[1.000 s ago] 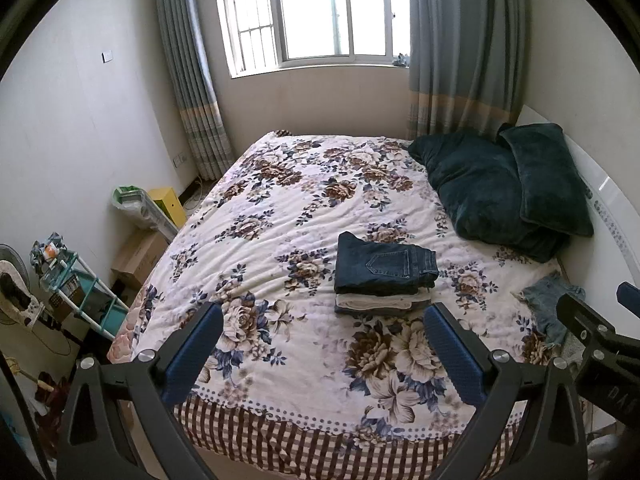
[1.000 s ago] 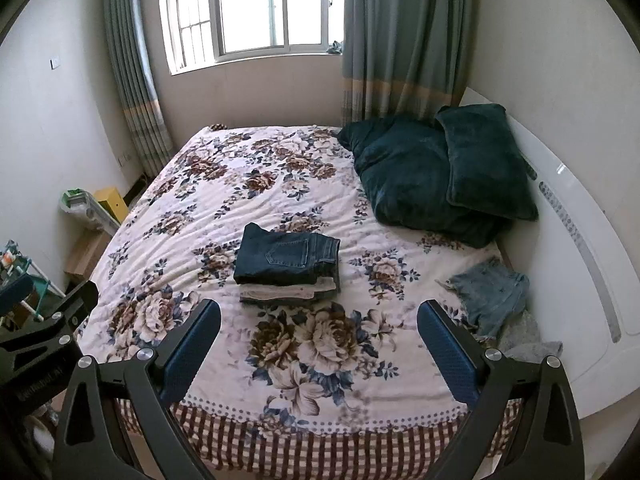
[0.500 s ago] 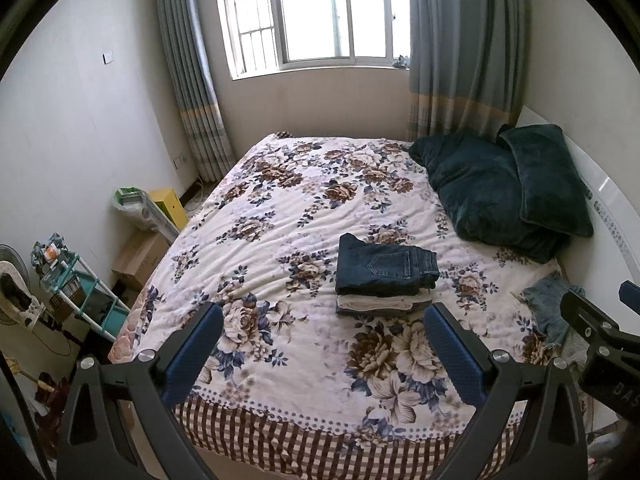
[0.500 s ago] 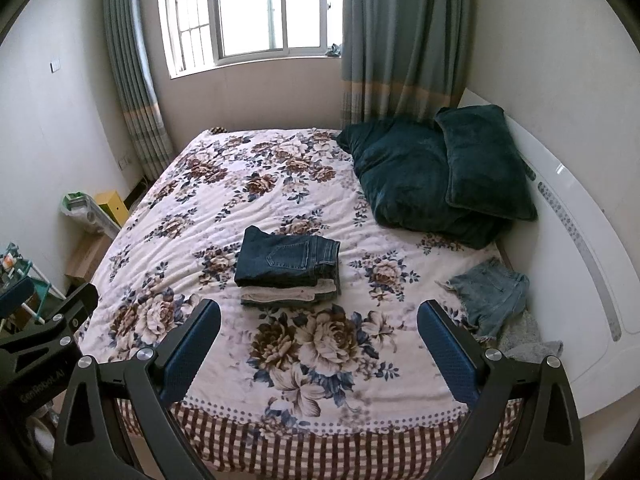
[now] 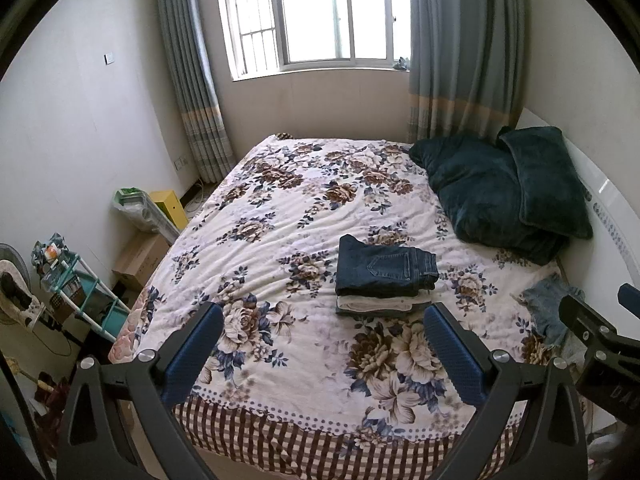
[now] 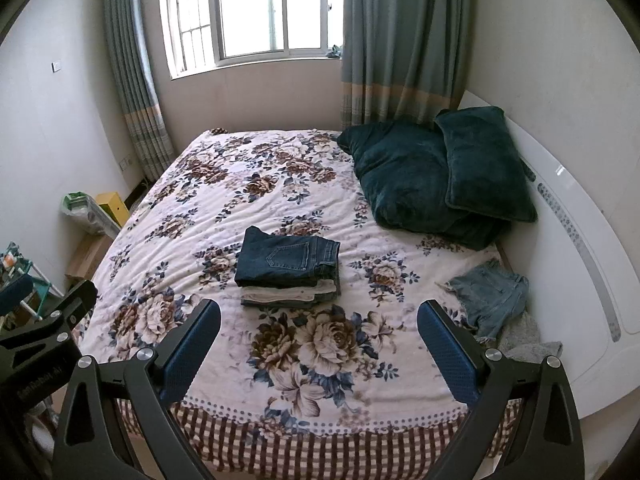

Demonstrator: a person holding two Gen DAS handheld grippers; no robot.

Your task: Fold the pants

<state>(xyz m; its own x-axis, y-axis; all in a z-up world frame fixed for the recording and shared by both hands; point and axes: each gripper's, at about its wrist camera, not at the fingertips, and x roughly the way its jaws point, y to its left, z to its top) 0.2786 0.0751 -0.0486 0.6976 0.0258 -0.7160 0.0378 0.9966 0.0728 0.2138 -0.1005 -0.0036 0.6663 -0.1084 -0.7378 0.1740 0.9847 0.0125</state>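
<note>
Nothing moved: both claws gape empty; folded jeans [image 5: 384, 266] hide the stack [image 5: 380, 304] beneath.

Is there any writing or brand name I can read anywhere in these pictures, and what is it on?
"DA...": cut off, on the right gripper body, seen from the left wrist.
Embossed lettering on the left gripper body, seen from the right wrist: too blurred to read.
Nothing legible on the jeans, bed or walls.

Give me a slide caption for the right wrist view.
Open right gripper above the bed, facing a folded stack topped by dark jeans, light denim shorts unfolded near the pillows.
</note>
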